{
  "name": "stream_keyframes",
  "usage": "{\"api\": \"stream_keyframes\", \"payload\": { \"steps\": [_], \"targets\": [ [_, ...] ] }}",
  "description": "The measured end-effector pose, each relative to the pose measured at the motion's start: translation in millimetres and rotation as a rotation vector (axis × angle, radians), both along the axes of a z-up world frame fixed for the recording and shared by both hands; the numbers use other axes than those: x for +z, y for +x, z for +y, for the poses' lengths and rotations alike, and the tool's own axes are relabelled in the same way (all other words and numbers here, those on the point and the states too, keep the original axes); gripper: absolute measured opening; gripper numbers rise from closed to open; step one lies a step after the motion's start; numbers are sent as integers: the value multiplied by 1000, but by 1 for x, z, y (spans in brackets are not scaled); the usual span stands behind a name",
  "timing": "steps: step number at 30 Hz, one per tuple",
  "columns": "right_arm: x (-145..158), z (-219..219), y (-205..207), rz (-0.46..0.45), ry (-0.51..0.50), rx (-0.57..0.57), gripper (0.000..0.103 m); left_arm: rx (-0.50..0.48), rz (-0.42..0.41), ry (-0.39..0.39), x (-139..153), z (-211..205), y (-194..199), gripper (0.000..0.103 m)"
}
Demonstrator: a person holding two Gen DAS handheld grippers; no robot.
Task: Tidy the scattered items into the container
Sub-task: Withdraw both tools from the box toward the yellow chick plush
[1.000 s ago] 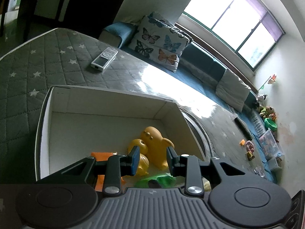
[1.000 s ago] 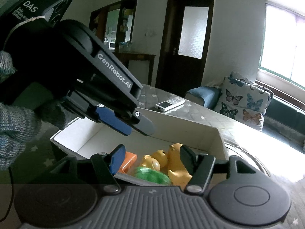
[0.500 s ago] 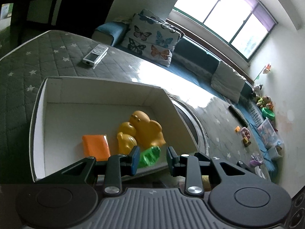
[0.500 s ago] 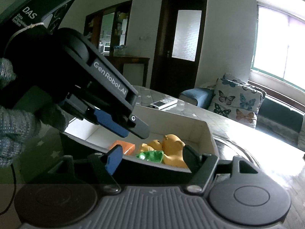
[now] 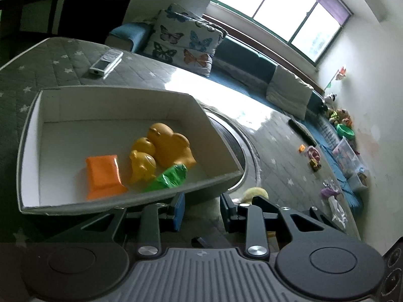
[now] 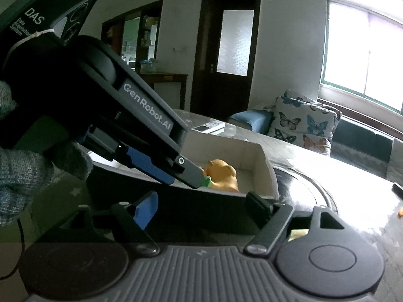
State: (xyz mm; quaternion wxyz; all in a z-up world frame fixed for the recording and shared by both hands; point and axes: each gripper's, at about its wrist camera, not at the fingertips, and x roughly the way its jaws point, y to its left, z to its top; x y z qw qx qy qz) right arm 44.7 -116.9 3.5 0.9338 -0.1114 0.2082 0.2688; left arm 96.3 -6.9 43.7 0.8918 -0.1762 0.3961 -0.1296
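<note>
- Left wrist: left gripper (image 5: 201, 209) empty, jaws parted, just short of container (image 5: 45, 201) near wall; yellowish item (image 5: 254, 192) on mat just right of jaws, probably next pick.
- Right wrist: right gripper (image 6: 201, 207) empty, jaws just been opening, nothing between; same item barely visible, lower right.

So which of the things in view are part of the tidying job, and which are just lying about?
Part of the job:
- white box
- orange packet, in the box
- two yellow duck toys, in the box
- green wrapper, in the box
- pale yellow item on the mat beside the box, probably next

Lying about:
- remote control
- butterfly cushion
- toys by the far wall
</note>
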Motion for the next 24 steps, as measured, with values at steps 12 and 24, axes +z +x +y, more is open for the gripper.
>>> {"api": "stream_keyframes", "payload": {
  "steps": [12, 24],
  "targets": [
    [-10, -26, -18, 26, -2, -86, 85, -65, 41, 8, -14, -24, -3, 34],
    [-20, -62, -12, 53, 2, -205, 86, -124, 82, 9, -26, -51, 7, 34]
  ]
}}
